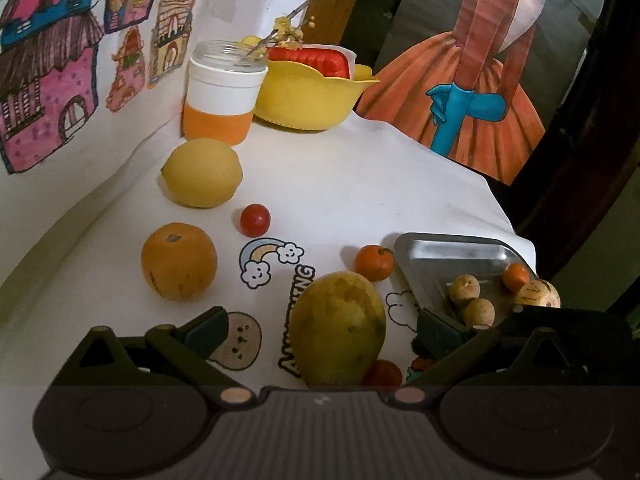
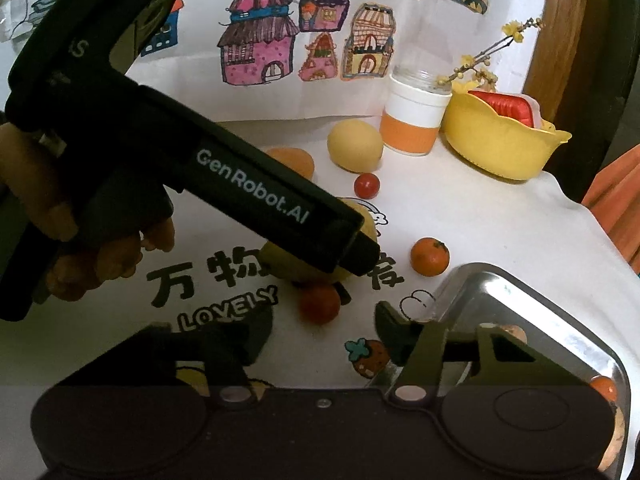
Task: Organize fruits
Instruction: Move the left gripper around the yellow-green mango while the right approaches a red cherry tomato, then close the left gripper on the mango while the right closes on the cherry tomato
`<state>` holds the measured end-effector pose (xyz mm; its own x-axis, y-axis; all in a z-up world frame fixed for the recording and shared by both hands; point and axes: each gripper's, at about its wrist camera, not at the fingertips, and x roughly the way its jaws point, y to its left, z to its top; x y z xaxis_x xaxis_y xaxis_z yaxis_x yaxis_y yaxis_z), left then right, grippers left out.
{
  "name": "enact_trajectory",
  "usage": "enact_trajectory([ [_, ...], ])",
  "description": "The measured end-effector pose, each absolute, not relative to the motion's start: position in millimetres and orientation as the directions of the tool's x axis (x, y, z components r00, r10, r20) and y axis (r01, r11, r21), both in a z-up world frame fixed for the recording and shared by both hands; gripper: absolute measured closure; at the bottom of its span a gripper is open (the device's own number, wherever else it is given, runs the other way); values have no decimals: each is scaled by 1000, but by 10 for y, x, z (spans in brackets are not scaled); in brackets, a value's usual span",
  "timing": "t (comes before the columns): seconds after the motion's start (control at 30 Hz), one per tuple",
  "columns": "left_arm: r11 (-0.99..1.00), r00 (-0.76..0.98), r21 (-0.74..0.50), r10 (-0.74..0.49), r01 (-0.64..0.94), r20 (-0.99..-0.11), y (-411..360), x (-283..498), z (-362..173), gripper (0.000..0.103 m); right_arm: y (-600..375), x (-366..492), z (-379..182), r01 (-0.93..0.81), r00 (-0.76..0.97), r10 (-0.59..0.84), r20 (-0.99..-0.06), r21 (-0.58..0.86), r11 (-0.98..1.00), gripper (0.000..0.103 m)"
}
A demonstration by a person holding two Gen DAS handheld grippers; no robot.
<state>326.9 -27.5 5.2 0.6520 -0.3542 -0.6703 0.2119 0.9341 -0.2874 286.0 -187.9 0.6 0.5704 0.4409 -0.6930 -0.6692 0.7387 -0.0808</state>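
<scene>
My left gripper (image 1: 320,332) is open, its fingers standing wide on either side of a yellow-green mango (image 1: 338,328) without touching it. A red tomato (image 1: 382,374) peeks out behind the mango. Farther off lie an orange (image 1: 179,262), a lemon (image 1: 202,172), a cherry tomato (image 1: 255,220) and a tangerine (image 1: 374,263). The metal tray (image 1: 452,256) holds several small fruits. My right gripper (image 2: 322,338) is open and empty, just short of the tomato (image 2: 320,303), with its right finger over the tray's corner (image 2: 460,284). The mango (image 2: 280,266) is half hidden by the left tool's black housing (image 2: 256,196).
A yellow bowl (image 1: 312,92) with a red cloth and an orange-banded cup (image 1: 222,92) stand at the back. Drawings hang on the wall at the left. The white printed cloth drops off at the right edge (image 1: 516,216). A hand (image 2: 80,248) holds the left tool.
</scene>
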Motion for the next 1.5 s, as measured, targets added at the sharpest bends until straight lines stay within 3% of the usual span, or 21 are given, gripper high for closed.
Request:
enact_trajectory([
  [0.8,921,608,-298,-390,252,-692,-315,3328,-7,47,-1833,2910,-25,-677,559,465,-686,-54,734,69],
  [0.97,923,613,-300,-385,241,-690,-324,3299,2,47,-1838,2904,-32,-658,577,448,-683,-64,750,78],
  [1.5,933,622,-298,-357,202,-697,-258,3083,32,47,-1880,2717,15,-646,592,448,-670,-61,761,78],
])
